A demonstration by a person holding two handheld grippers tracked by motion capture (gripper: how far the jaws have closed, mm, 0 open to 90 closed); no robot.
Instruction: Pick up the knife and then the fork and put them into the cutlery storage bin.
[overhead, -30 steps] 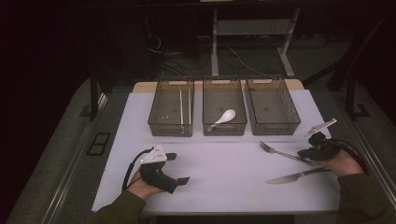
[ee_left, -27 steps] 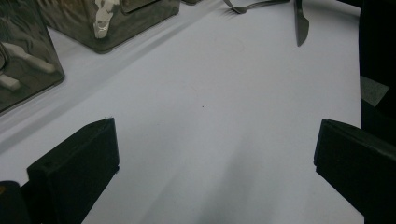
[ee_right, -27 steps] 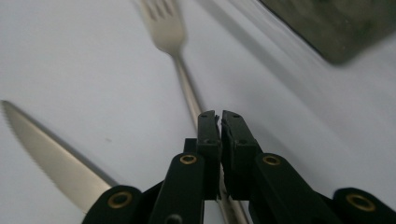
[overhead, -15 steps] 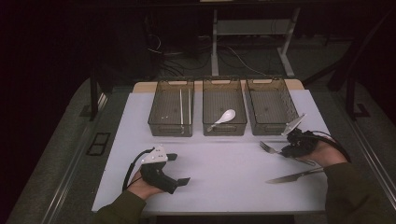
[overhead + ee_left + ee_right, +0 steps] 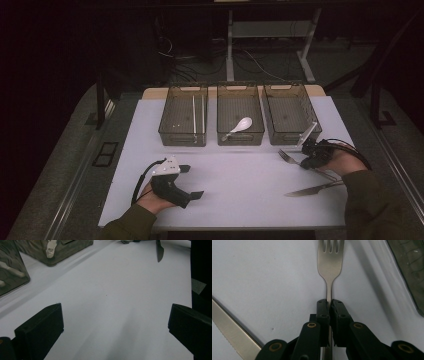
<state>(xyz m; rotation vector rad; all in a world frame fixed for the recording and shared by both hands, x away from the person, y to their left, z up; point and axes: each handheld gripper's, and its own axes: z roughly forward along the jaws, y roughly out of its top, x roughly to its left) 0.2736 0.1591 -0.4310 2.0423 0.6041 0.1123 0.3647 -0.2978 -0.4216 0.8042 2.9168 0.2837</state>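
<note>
two tools are at work: the right tool (image 5: 329, 302), now further up and left at the right of the frame than a second ago, has just pinched its jaws onto the fork (image 5: 330, 262) handle on the worktop (image 5: 240, 165), so lifting looks next. the left tool (image 5: 192, 181) rests wide apart, lower left.

No legible text on anything here
</note>
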